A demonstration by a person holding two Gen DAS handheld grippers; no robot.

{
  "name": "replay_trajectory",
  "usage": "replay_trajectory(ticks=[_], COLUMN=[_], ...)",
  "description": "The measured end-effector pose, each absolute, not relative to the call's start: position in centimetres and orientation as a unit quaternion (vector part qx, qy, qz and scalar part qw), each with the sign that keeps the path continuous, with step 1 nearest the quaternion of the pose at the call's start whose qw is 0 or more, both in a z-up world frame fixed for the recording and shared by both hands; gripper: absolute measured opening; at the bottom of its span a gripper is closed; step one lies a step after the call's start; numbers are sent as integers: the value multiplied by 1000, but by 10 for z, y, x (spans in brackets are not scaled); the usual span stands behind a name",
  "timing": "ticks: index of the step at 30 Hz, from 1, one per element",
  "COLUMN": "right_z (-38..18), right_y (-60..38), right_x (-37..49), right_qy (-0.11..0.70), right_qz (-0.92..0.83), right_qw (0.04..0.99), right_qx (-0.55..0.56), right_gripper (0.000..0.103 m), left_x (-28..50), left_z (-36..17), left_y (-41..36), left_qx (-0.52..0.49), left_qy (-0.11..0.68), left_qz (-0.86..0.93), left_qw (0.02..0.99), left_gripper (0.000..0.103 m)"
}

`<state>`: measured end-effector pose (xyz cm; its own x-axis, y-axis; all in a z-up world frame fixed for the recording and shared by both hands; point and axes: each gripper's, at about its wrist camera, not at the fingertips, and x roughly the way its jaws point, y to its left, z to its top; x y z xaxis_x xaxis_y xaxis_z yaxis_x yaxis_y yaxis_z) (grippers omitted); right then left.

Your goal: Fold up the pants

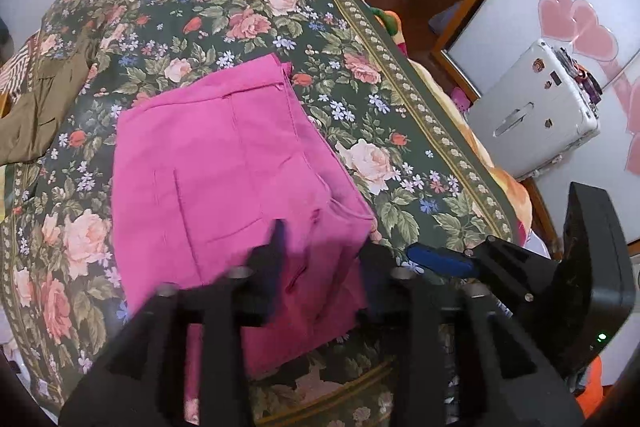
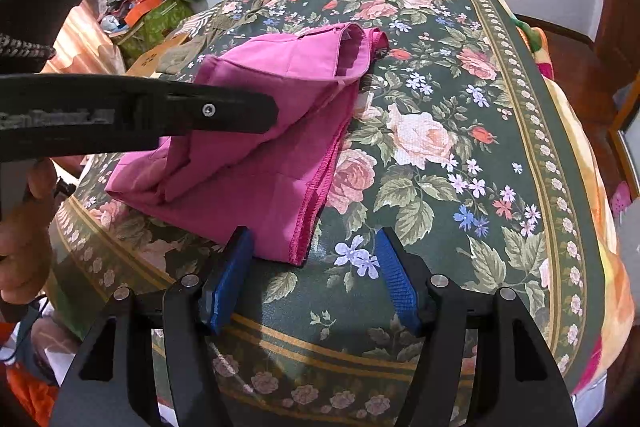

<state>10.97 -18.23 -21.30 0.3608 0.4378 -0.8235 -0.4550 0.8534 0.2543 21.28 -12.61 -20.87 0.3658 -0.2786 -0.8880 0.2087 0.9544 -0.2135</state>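
The pink pants lie folded into a thick bundle on the floral bedspread. My left gripper hovers over the bundle's near end with its jaws apart and nothing between them; its image is motion-blurred. In the right wrist view the pants lie left of centre, and the left gripper's finger reaches across them. My right gripper is open just in front of the bundle's near hemmed corner, holding nothing. It also shows in the left wrist view.
An olive-green garment lies at the bed's left side. A white suitcase stands by a wardrobe with pink hearts at the right. A cluttered pile with a green box sits left of the bed. The bedspread stretches away to the right of the pants.
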Motion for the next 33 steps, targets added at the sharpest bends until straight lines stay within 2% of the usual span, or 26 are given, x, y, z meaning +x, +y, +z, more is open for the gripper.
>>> replay_trajectory(ticks=[1, 2, 5, 10, 17, 28, 31, 33], right_z=[-212, -211, -202, -180, -158, -217, -220, -221], right_y=[-183, -183, -189, -200, -186, -167, -178, -180], right_x=[110, 110, 109, 115, 125, 140, 143, 145], right_qy=[497, 496, 481, 457, 431, 493, 493, 492], right_qz=[269, 266, 245, 232, 247, 258, 264, 265], right_qw=[825, 827, 842, 858, 868, 831, 828, 829], right_qx=[-8, -8, -6, 18, 25, 19, 33, 32], right_gripper=[60, 60, 60, 60, 60, 60, 62, 67], left_x=[210, 208, 201, 207, 239, 306, 328, 344], left_z=[-203, -197, -178, -164, -180, -231, -249, -267], left_y=[-124, -121, -108, -72, -22, -8, -12, -10], left_qx=[-35, -38, -44, -31, -8, 55, 36, 10], left_qy=[537, 528, 505, 484, 498, 538, 571, 594], left_qz=[-149, -148, -143, -93, -33, -43, -91, -103], left_qw=[830, 835, 850, 869, 866, 840, 815, 798], left_gripper=[62, 68, 73, 76, 76, 76, 76, 76])
